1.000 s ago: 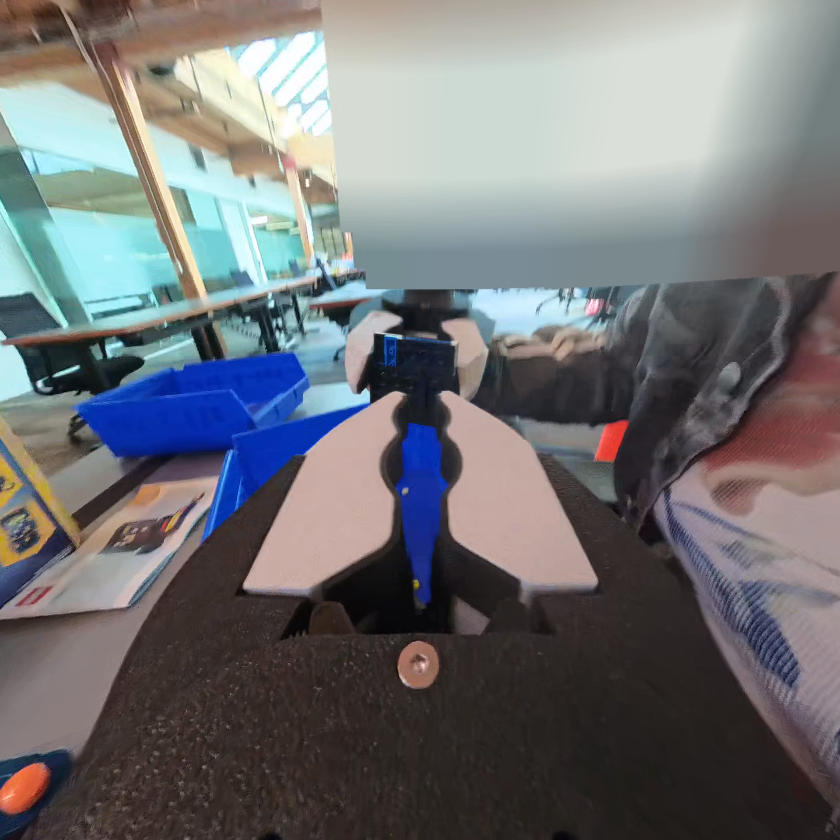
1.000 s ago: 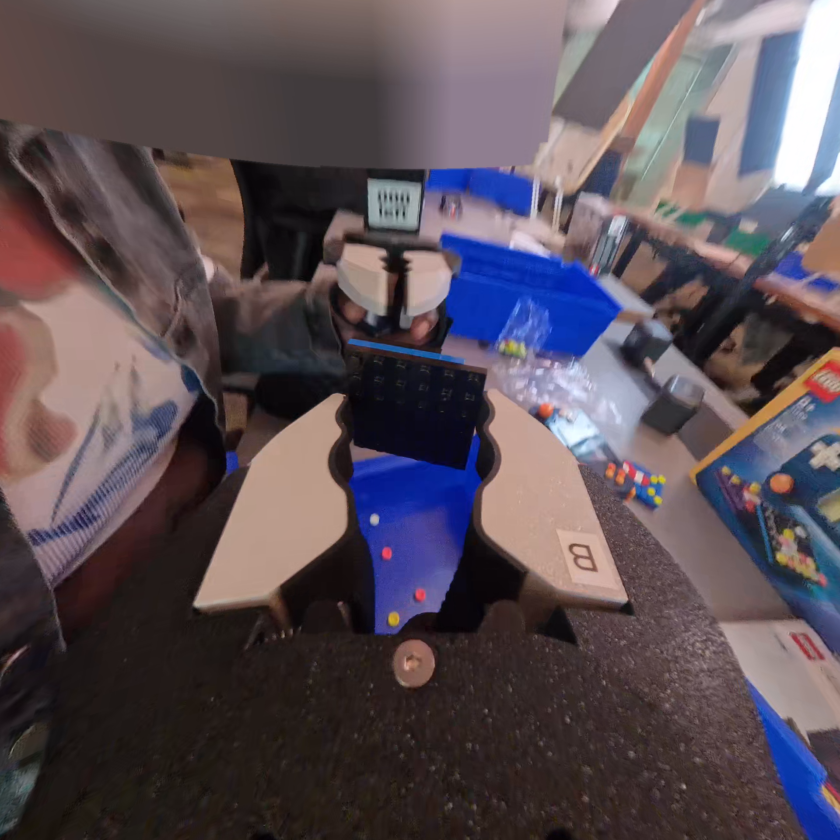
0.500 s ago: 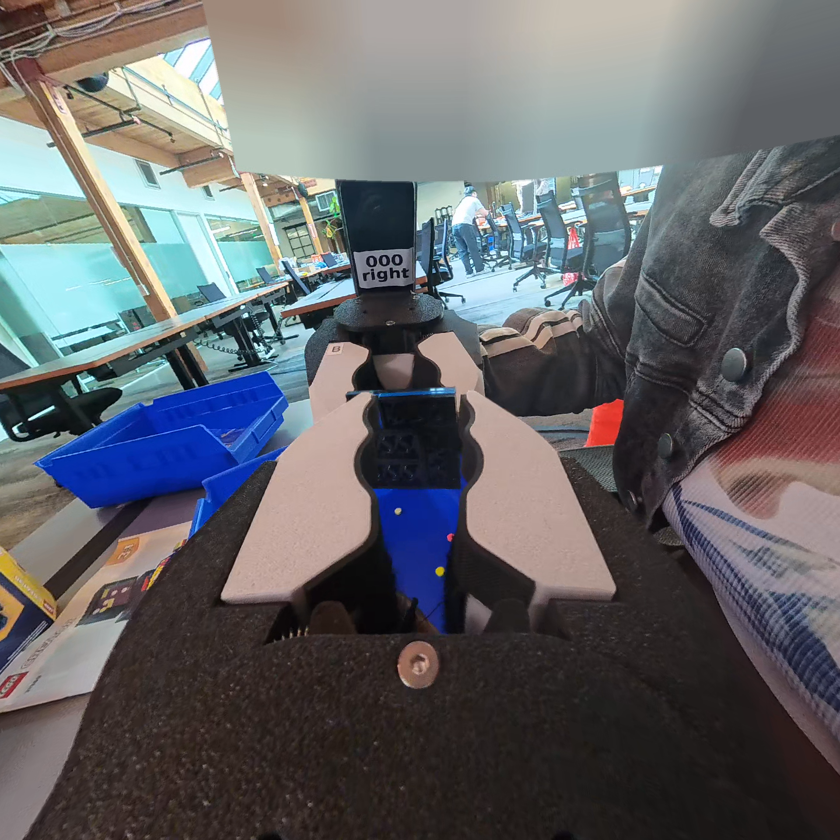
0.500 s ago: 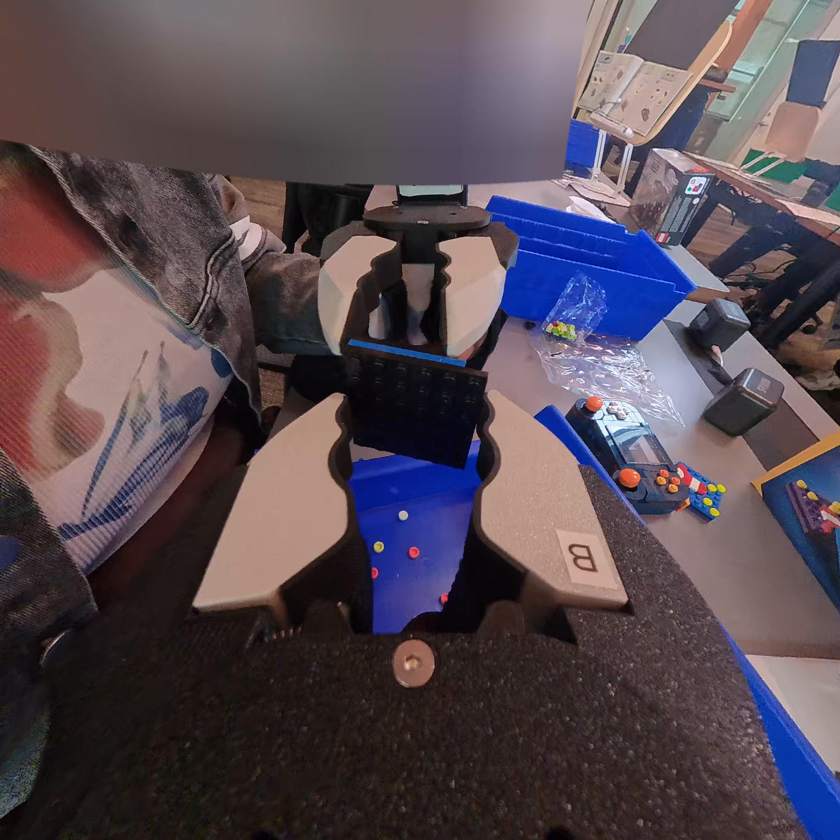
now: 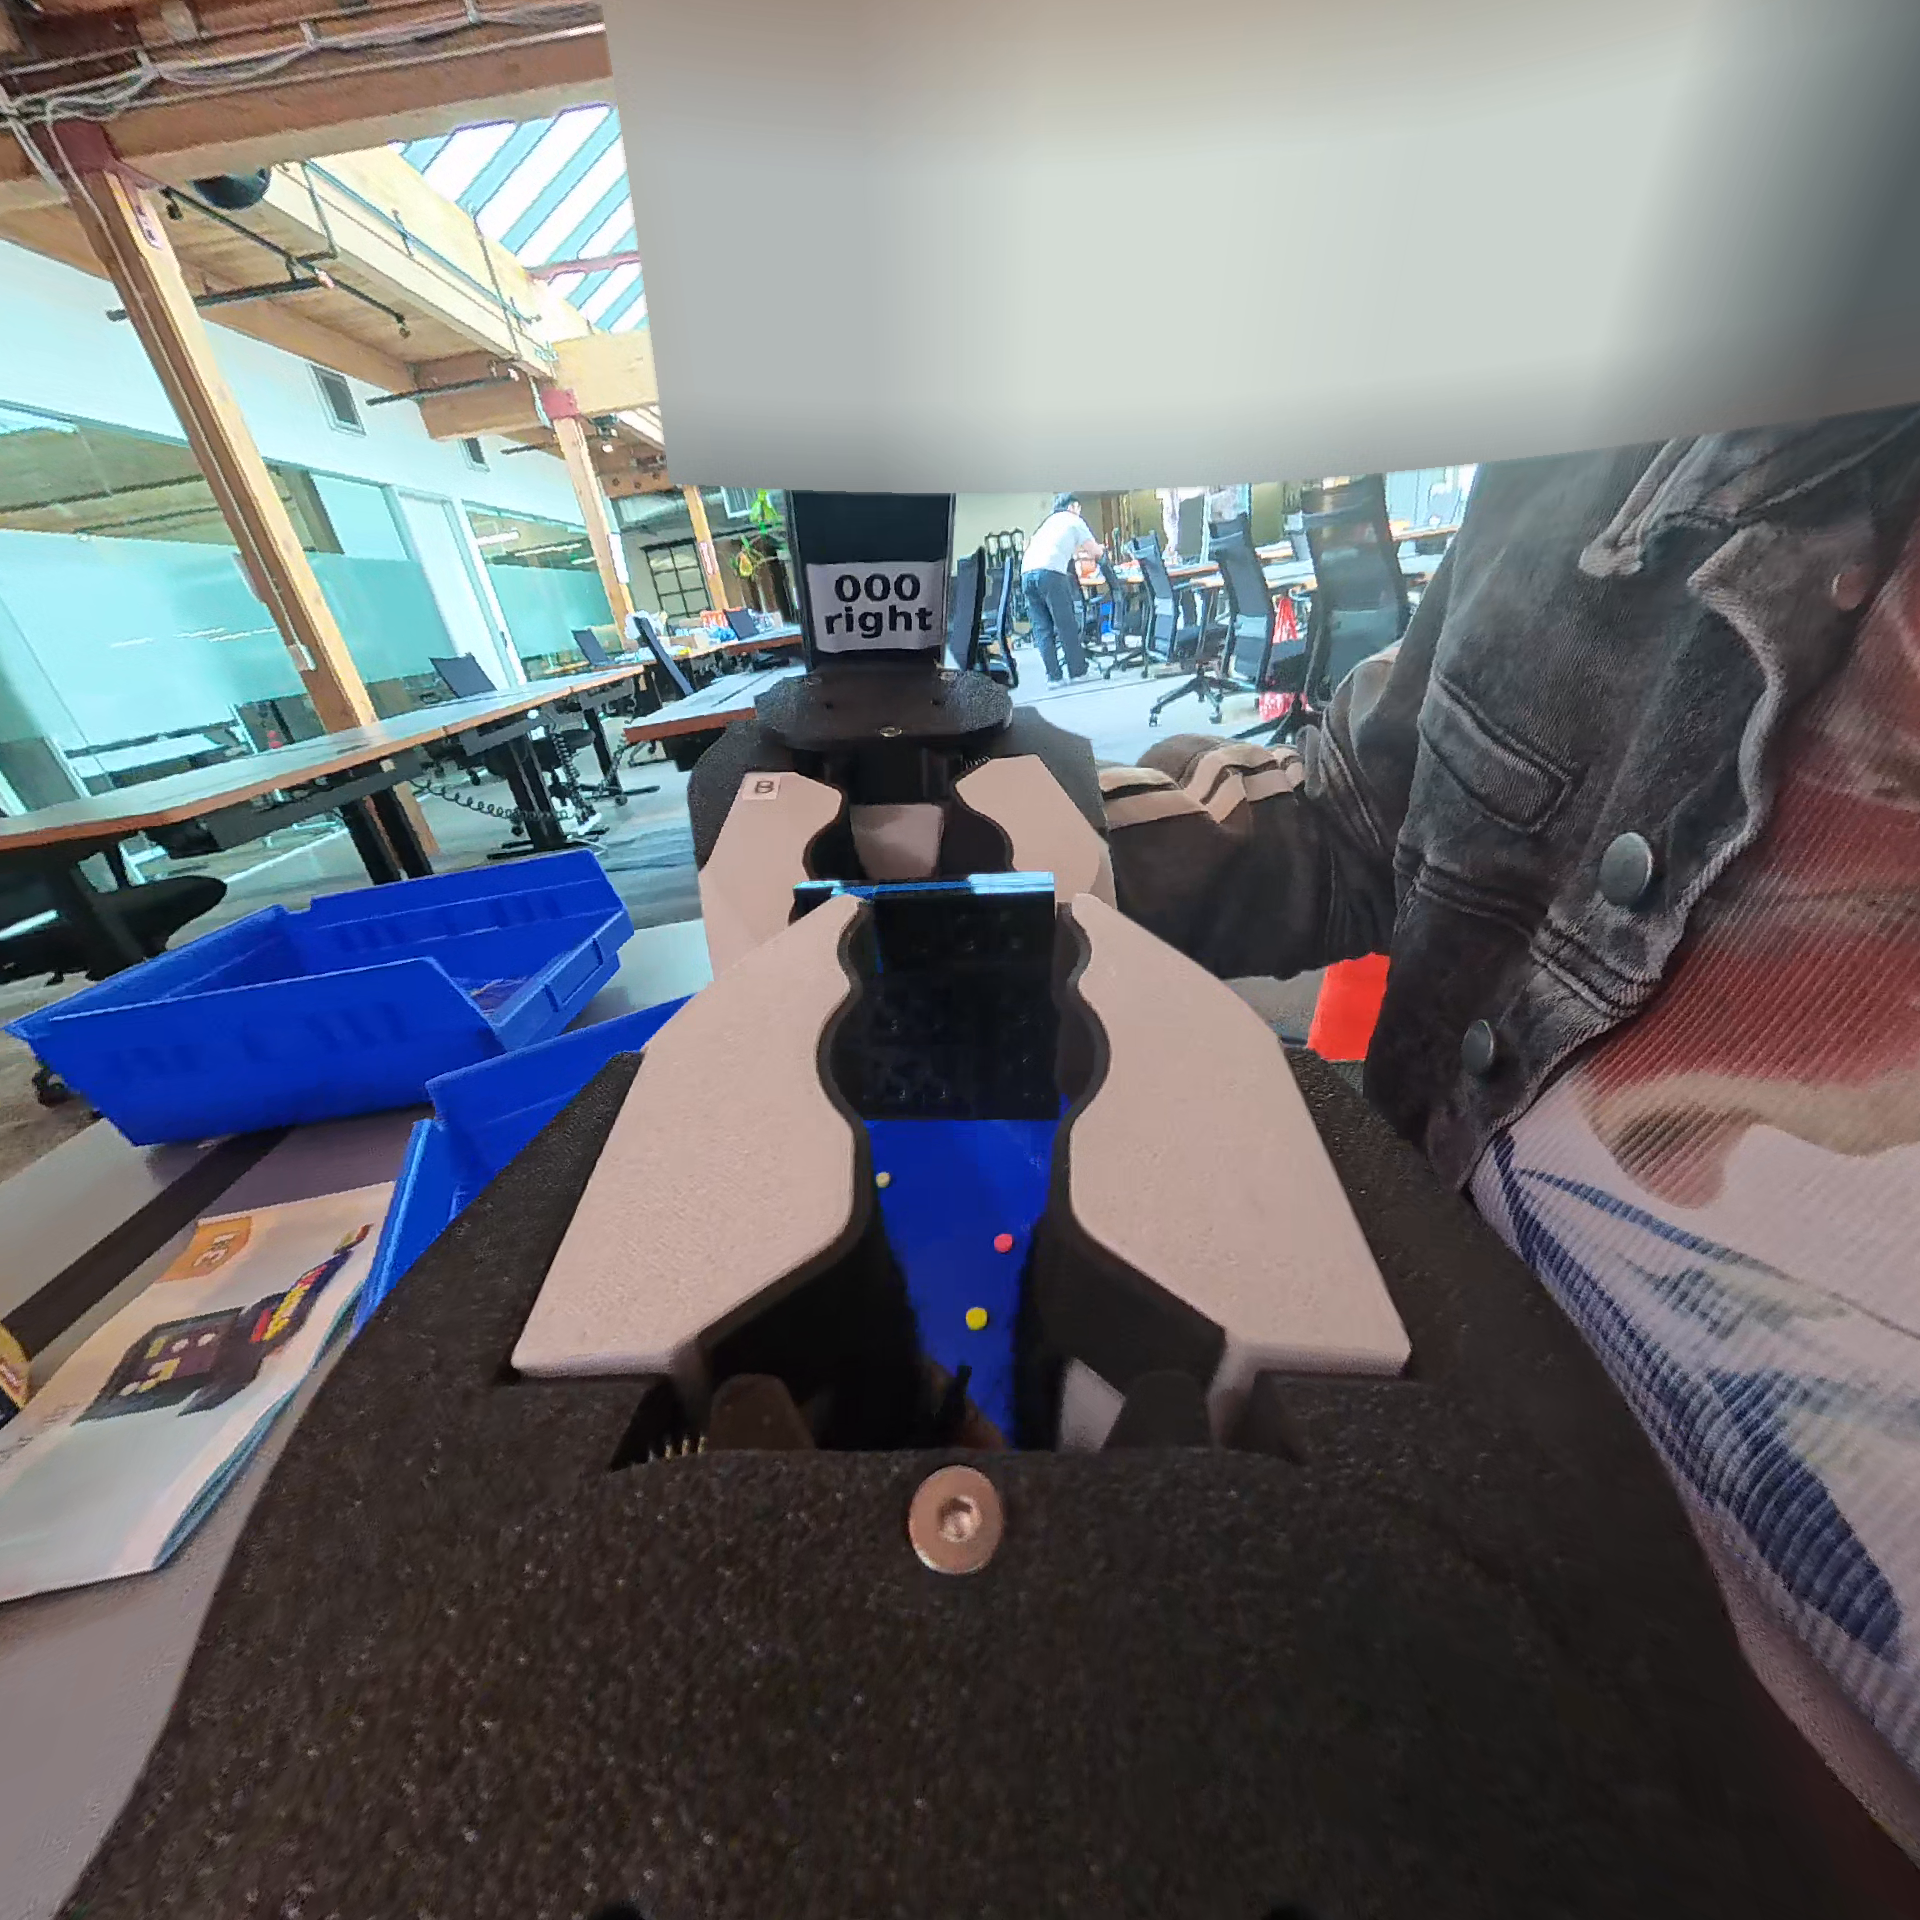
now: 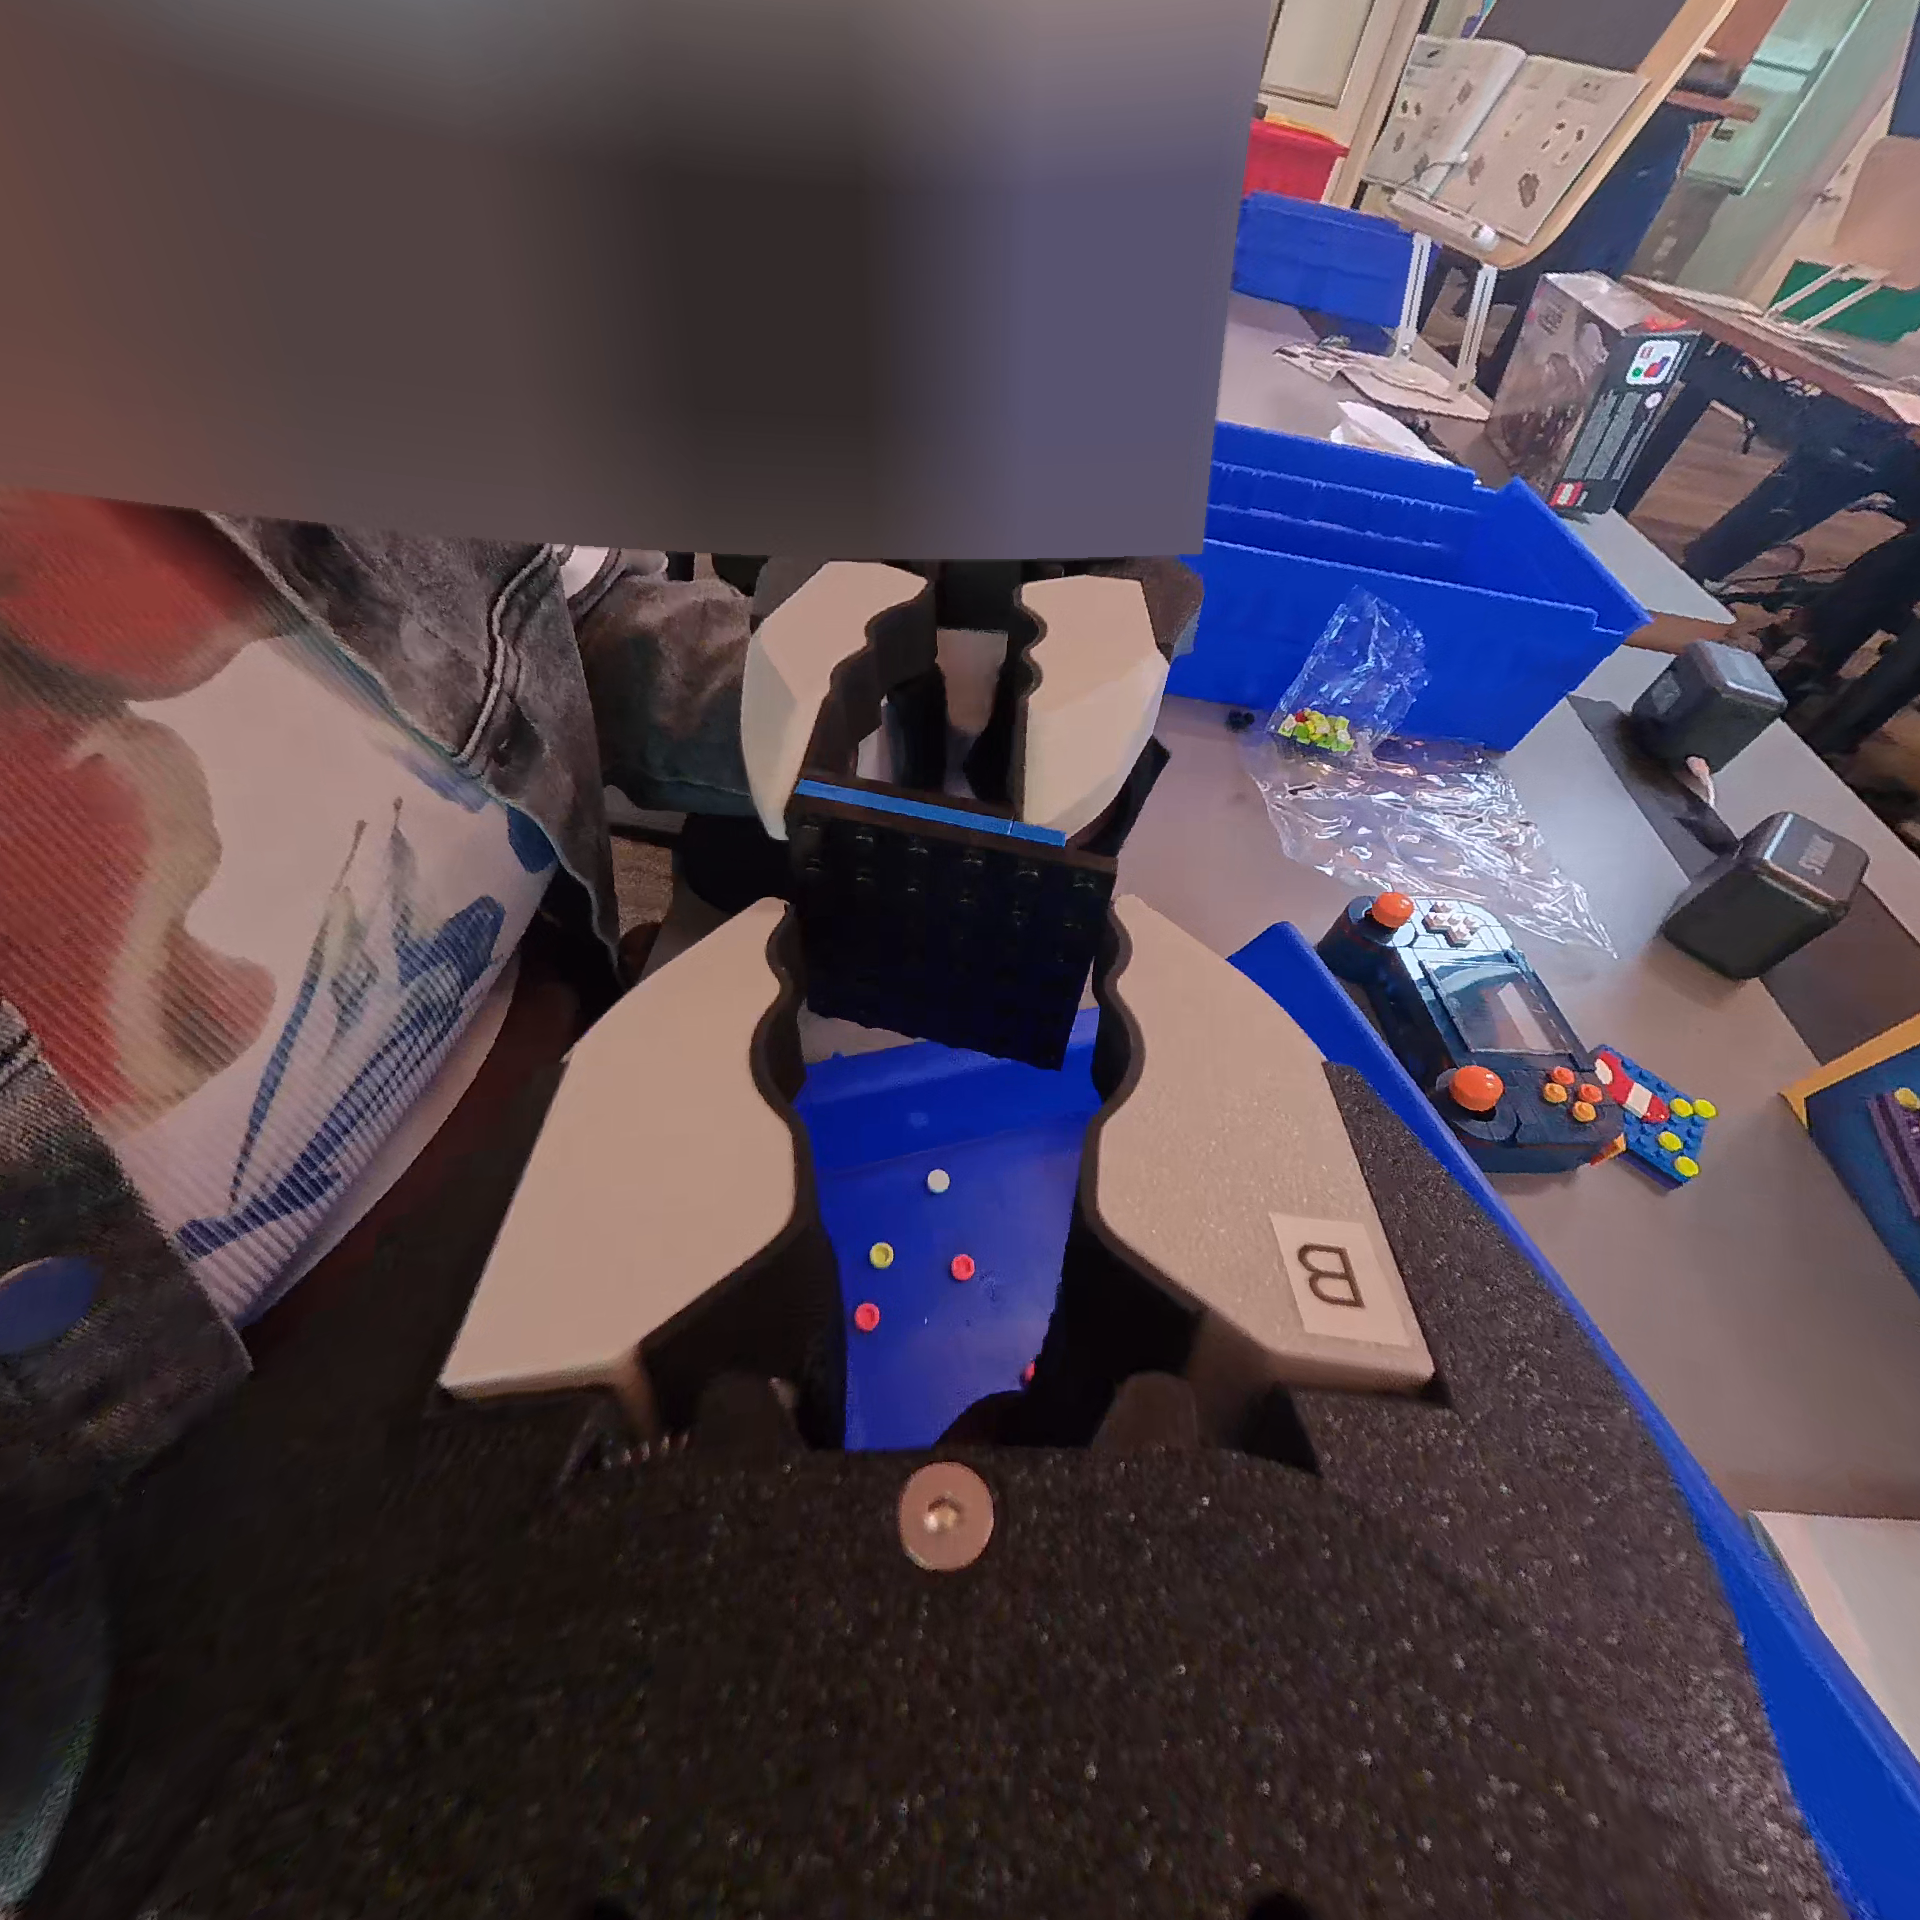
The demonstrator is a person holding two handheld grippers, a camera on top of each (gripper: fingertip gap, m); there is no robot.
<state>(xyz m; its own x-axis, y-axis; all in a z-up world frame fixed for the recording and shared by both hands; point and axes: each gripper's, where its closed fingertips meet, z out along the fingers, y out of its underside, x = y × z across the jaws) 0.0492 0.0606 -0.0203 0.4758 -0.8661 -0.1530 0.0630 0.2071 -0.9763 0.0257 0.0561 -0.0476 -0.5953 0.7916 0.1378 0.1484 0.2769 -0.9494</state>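
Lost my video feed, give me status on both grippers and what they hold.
Left gripper and right gripper both shut on the black brick plate, held between them. Blue bin below. Nothing in the way.

Glossy plastic bin (image 5: 312,1023), crinkled clear film (image 6: 1423,831) — matt, grainy gripper fingers (image 5: 727,1164)

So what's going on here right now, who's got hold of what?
A person holds a hand-held gripper in each hand, facing each other above a blue bin with a few small coloured studs inside. The right hand-held gripper is clamped on the sides of a black studded plate with a blue layer on its far edge. The left hand-held gripper meets the same plate from the opposite side, its fingers against the plate's edges. A brick-built game console lies on the table nearby.
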